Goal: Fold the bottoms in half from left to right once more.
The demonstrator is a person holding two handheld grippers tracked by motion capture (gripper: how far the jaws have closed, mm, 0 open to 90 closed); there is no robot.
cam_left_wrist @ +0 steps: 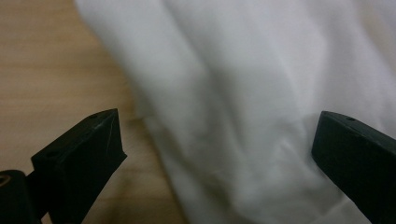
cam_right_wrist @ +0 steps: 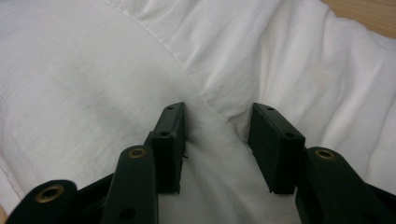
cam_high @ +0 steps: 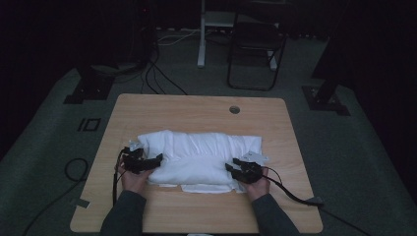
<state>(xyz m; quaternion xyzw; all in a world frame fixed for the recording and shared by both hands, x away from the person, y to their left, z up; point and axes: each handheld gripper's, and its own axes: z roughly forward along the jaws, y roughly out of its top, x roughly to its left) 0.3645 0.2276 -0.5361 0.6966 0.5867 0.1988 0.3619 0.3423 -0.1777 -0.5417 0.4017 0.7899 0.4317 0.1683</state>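
Left gripper parked at the left end of the white pillow, jaws spread wide, nothing pinched, wood on one side and fabric under the other. Pillow lying crosswise mid-tabletop, a bit nearer the front edge, on top of a flat folded white cloth poking out at the front. Right gripper pressed into the pillow's right end, jaws partway closed around a bunched fold of cover.
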